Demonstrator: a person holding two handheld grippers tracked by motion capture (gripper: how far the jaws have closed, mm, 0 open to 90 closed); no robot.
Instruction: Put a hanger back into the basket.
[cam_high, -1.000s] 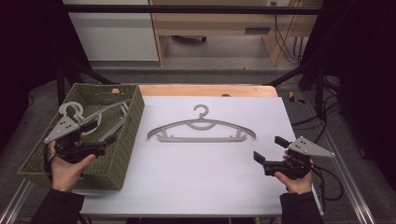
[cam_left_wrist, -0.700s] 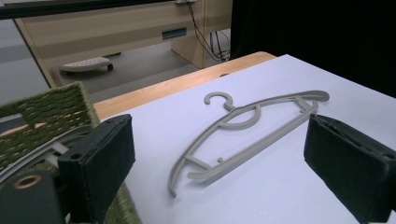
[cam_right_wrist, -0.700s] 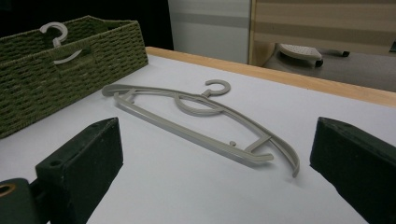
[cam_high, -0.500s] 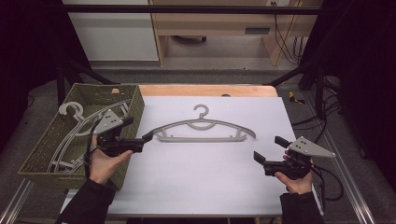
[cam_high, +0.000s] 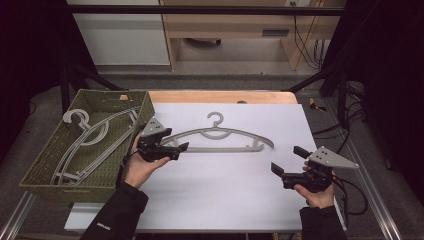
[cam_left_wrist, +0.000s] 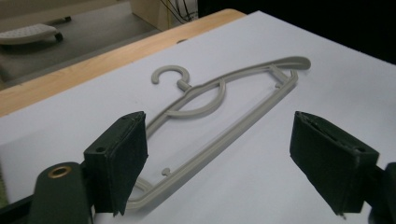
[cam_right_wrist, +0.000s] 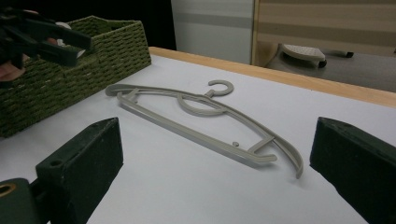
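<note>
A grey plastic hanger (cam_high: 225, 149) lies flat on the white table top (cam_high: 220, 200), hook toward the far edge. My left gripper (cam_high: 175, 142) hovers at the hanger's left end, held level and pointing right. In the left gripper view the hanger (cam_left_wrist: 224, 140) runs away between the jaws of that gripper (cam_left_wrist: 219, 123); its near end lies low by the left pad. The jaws have just been closing a little, but the pads do not press on it. My right gripper (cam_high: 288, 159) stands open near the front right. It faces the hanger (cam_right_wrist: 187, 130), with nothing between its jaws (cam_right_wrist: 218, 126).
A green woven basket (cam_high: 75, 185) stands at the table's left edge with grey hangers (cam_high: 90, 135) lying inside. A wooden strip (cam_high: 225, 96) borders the far side. The left gripper (cam_right_wrist: 46, 42) appears beside the basket (cam_right_wrist: 93, 60) in the right gripper view.
My left gripper has moved right from over the basket onto the table, down to the hanger's left end. The right gripper has stayed put.
</note>
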